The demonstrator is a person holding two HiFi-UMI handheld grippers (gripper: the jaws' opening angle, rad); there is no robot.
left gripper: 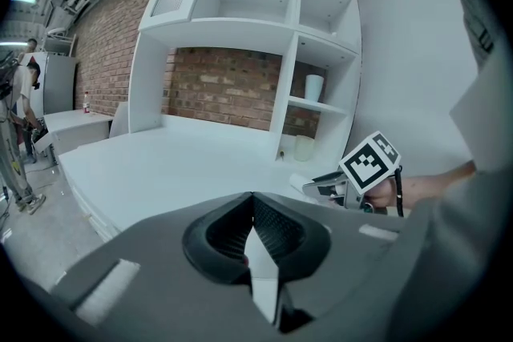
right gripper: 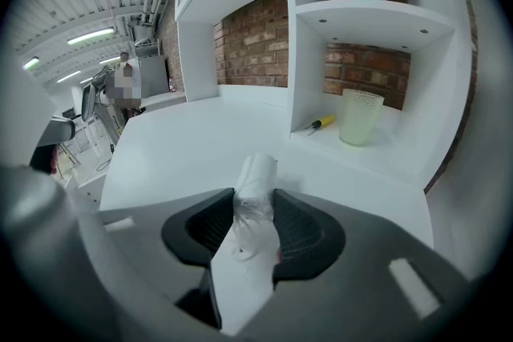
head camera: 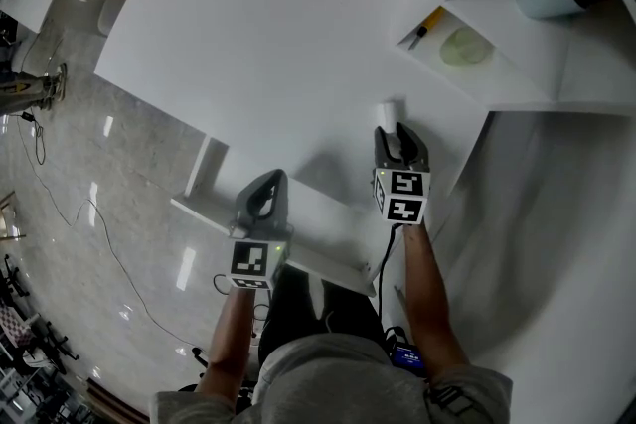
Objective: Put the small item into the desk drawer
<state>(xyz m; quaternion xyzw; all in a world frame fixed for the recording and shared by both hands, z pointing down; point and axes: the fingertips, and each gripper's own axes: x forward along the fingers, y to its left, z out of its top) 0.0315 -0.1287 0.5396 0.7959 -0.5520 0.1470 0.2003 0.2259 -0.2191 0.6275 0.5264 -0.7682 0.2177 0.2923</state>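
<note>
So far only the pick-up looks done. The small white roll wrapped in clear film [right gripper: 258,172] is clamped between the jaws of the right gripper [right gripper: 255,208]. Its far end pokes out past the tips over the white desk [head camera: 278,35], near the open-fronted white shelf unit [right gripper: 373,12]. Nothing has been put in the drawer yet. The left gripper [head camera: 265,184] is held at the near edge of the desk, jaws pressed together at the tips. Nothing obvious is gripped; only a sliver of white is seen through the gap under them.

What's left, as far as can be judged: the roll has to be carried over to the drawer, lowered in and let go.

Now the murky bits. The white desk drawer [head camera: 333,265] is only guessed at from a pale ledge sticking out below the near edge in the head view. Whether it's properly pulled open, and what's inside, can't be made out. Whether the left gripper is touching that ledge can't be settled either, nor whether the roll is lifted clear of the desk or resting on it. What the roll actually is can't be told. The yellow-handled screwdriver [right gripper: 325,124] and the pale green ribbed cup [right gripper: 361,116] in the shelf compartment look untouched.
</note>
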